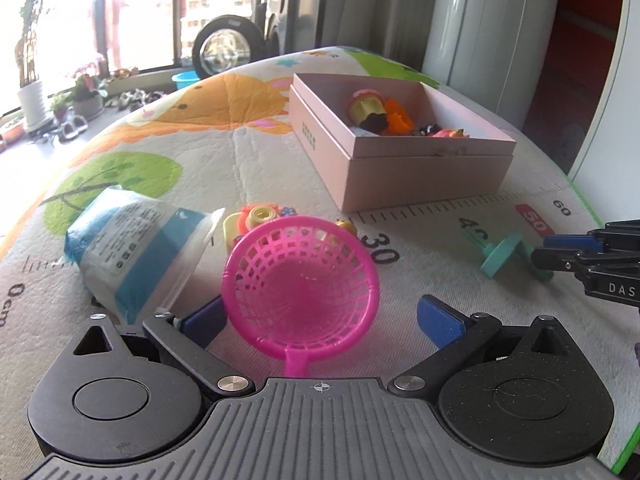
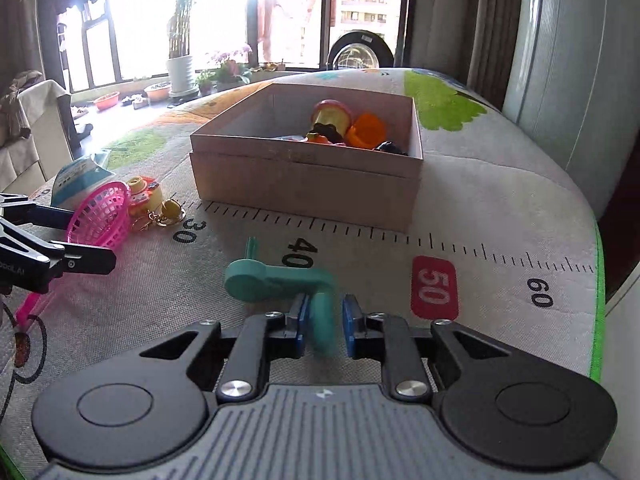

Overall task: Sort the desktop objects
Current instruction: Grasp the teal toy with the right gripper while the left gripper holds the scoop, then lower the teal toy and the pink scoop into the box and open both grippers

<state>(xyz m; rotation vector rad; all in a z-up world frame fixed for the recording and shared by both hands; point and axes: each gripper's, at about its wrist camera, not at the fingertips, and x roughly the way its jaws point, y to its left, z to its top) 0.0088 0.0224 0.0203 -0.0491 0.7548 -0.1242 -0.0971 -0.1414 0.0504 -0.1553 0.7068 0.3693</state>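
Observation:
A pink mesh scoop (image 1: 300,288) lies on the play mat between the wide-open fingers of my left gripper (image 1: 320,318); it also shows in the right wrist view (image 2: 102,216). A teal toy (image 2: 280,280) lies near the 40 mark, and one of its discs (image 2: 322,320) sits between the narrowly parted pads of my right gripper (image 2: 323,322), which do not visibly clamp it. The teal toy (image 1: 502,254) and right gripper (image 1: 538,254) show in the left view. A pink box (image 1: 400,148) holds several small toys.
A blue-and-white packet (image 1: 132,248) lies left of the scoop. Small yellow and pink toys (image 2: 148,200) and a keychain (image 2: 170,210) lie behind it. The box (image 2: 308,184) stands behind the ruler print. The mat's green edge (image 2: 598,300) is at the right.

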